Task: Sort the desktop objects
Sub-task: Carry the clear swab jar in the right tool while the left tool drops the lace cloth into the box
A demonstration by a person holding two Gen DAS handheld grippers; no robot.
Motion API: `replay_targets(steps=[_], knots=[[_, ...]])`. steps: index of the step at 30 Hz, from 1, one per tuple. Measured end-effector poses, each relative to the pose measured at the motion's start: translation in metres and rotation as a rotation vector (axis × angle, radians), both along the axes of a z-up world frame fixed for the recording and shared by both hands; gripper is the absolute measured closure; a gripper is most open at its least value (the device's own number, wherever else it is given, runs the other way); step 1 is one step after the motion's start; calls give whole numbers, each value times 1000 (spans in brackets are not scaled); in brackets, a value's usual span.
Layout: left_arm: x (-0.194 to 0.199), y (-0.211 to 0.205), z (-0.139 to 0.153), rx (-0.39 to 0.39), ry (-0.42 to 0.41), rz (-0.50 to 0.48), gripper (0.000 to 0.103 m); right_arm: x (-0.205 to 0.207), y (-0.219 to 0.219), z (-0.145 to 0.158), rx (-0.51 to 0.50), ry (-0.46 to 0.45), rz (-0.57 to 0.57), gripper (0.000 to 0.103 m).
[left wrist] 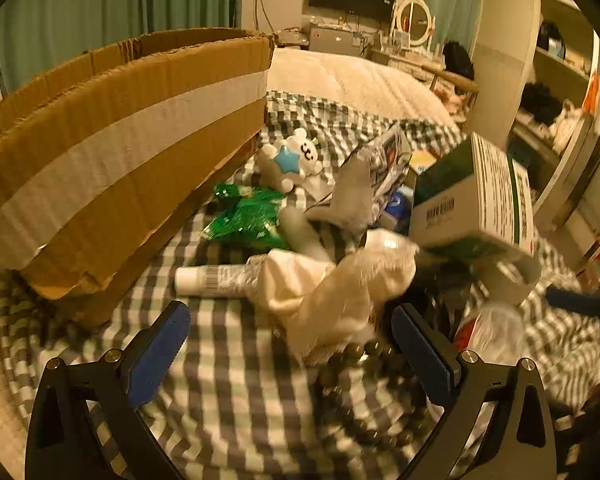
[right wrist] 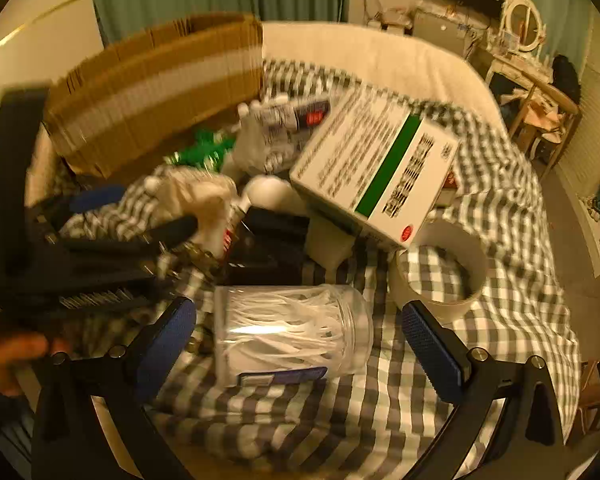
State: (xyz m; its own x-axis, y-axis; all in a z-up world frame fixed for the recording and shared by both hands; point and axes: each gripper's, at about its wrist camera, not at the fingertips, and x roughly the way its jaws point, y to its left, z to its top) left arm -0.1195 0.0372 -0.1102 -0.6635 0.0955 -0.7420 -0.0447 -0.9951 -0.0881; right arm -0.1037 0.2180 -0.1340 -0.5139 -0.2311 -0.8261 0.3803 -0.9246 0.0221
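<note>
Left gripper [left wrist: 290, 330] open, fingers wide apart over the checked bedsheet [left wrist: 228, 392]. A crumpled cream cloth [left wrist: 320, 296] lies btwn the tips, nearer the right finger; dark beads [left wrist: 364, 356] just below it. Cardboard box [left wrist: 120, 128] stands to the left. Right gripper [right wrist: 300, 320] also open, w/ a clear jar [right wrist: 292, 332] of white sticks lying on its side btwn the fingers, prob. not touching either. Tape roll [right wrist: 440, 268] and green-striped carton [right wrist: 376, 168] sit beyond.
</note>
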Motion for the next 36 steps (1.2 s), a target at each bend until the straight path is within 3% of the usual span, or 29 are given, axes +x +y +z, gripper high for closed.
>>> replay_targets(steps=[3, 6, 7, 8, 9, 11, 14, 18, 23, 31, 36], knots=[[-9, 1, -4, 13, 4, -9, 0, -4, 3, -15, -1, -34, -15, 0], [-15, 6, -6, 0, 12, -33, 8, -8, 3, -27, -13, -85, -13, 1], [-17, 8, -7, -6, 13, -41, 17, -10, 5, -29, -18, -97, -15, 1], [-19, 10, -8, -12, 12, -51, 35, -11, 5, -32, -30, -111, -14, 3], [-21, 12, -8, -12, 5, -75, 45, -12, 5, -33, -40, -123, -10, 10], [-21, 13, -8, -5, 5, -97, 69, -12, 6, -33, -39, -118, -9, 11], [-18, 11, -5, 13, 0, -107, 81, -10, 6, -31, -14, -97, -11, 11], [-9, 3, 7, 76, 10, -94, 83, -4, 11, -21, 5, -50, -39, 11], [7, -12, 32, 113, 38, -59, 83, 6, 21, -5, -73, -11, -98, 11], [26, -46, 88, 195, 133, -24, 83, 27, 13, 40, -144, 57, -109, 11], [33, -63, 135, 193, 214, -43, 83, 45, -3, 80, -201, 111, -84, 11]])
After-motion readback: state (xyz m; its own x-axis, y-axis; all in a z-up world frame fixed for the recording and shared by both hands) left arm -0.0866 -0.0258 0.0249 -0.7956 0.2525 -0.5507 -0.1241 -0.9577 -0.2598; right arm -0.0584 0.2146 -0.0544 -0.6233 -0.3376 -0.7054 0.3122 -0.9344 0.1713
